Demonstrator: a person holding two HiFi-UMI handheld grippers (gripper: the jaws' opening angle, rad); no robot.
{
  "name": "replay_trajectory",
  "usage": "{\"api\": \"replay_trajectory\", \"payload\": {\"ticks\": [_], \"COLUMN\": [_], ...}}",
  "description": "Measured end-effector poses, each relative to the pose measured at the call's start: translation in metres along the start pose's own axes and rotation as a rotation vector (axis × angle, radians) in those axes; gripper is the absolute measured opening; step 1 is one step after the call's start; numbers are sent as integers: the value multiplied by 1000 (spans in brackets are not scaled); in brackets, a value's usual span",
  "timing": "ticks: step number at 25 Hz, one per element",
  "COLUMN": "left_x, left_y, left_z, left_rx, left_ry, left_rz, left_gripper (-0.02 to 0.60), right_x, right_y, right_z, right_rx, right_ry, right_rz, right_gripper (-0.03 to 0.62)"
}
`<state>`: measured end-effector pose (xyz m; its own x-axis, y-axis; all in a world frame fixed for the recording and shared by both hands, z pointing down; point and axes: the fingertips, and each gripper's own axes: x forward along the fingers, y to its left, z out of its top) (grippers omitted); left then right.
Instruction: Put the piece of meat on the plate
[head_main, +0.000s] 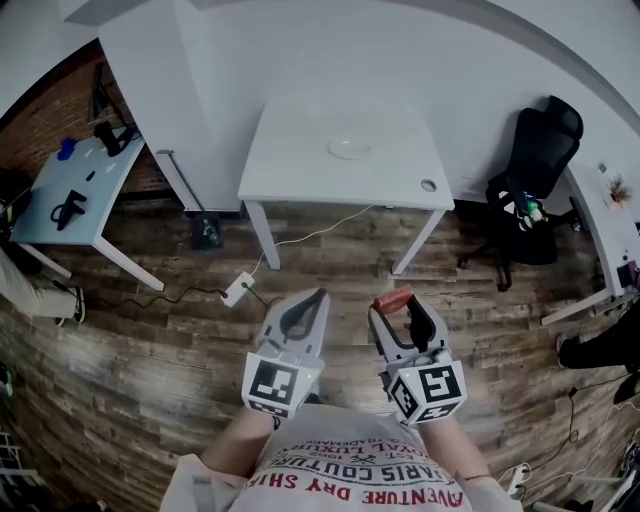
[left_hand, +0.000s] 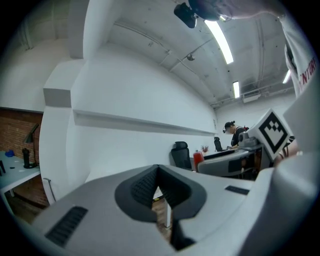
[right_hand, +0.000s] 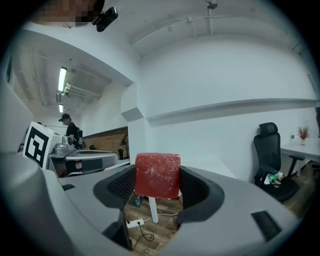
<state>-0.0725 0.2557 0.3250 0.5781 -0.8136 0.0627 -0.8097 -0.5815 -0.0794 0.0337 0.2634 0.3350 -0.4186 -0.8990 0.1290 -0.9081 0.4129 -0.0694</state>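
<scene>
meat gripped in the right tongs, plate well off on the table

head view: both tools are held up side by side in front of the person's printed shirt (head_main: 352, 472), above the wooden floor (head_main: 150, 370). the right gripper (head_main: 400, 306) is clenched on the piece of meat (head_main: 392, 299), a small red block poking out at its tips. the left gripper (head_main: 316, 296) has its jaws drawn together, with nothing between them. the plate (head_main: 349, 148) sits on the white table (head_main: 290, 165), well apart from both tools and nearer the table's back edge. a black office chair (head_main: 536, 165) stands to the right of the table. a white power strip (head_main: 237, 289) lies on the floor near the table's front left leg.

left gripper view: the two dark ribbed pads meet at the tips, closed on air. off to the right the other tool shows with its marker cube (left_hand: 274, 131), and the red block is at its end. a standing person (left_hand: 235, 133) is far back in the room.

right gripper view: the meat fills the gap between the jaws, pinched from both sides by the ribbed pads. it stands upright, with a flat squarish face turned toward the camera. below it are floorboards and a white table leg (right_hand: 152, 211). the office chair stands at the right.
</scene>
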Motion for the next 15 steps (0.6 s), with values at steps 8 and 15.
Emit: {"api": "replay_trajectory", "payload": {"ticks": [8, 15], "left_x": [17, 57], "left_y": [89, 113], "left_z": [-16, -33], "left_rx": [-44, -44], "left_ry": [30, 51], "left_rz": [32, 22], "left_gripper": [-5, -6], "right_x": [84, 132], "right_y": [35, 21], "right_z": [0, -5], "right_rx": [2, -2], "right_ry": [28, 57], "right_rz": [63, 106], "right_gripper": [279, 279]}}
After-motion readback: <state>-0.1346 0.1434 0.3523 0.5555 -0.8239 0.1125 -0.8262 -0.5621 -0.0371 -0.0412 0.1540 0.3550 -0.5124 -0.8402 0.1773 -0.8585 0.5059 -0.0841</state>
